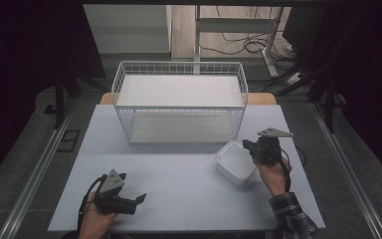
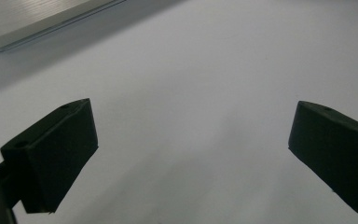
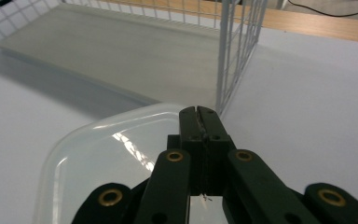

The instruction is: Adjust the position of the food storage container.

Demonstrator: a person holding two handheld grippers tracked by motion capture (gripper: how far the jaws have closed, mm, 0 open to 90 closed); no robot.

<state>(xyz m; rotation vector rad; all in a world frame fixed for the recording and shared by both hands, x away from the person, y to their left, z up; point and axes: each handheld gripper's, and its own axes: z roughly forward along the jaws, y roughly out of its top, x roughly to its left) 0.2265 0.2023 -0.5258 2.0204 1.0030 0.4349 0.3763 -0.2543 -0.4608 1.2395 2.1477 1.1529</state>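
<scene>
Seemingly light, stiff and slippery, the plastic container (image 1: 235, 162) at centre right was pinched at its rim by the right hand-held gripper (image 1: 251, 148), the left hand-held gripper (image 1: 140, 198) released

A pale grey surface (image 1: 179, 189) carries two things. At its far middle stands a white wire basket (image 1: 179, 99), its long side running left to right and a flat white panel lying in its bottom. Just beside the basket's near right corner sits a translucent plastic container (image 1: 235, 162) with rounded corners, resting on the surface near its right edge. A strip of bare wood shows along the far edge, behind the basket.
</scene>
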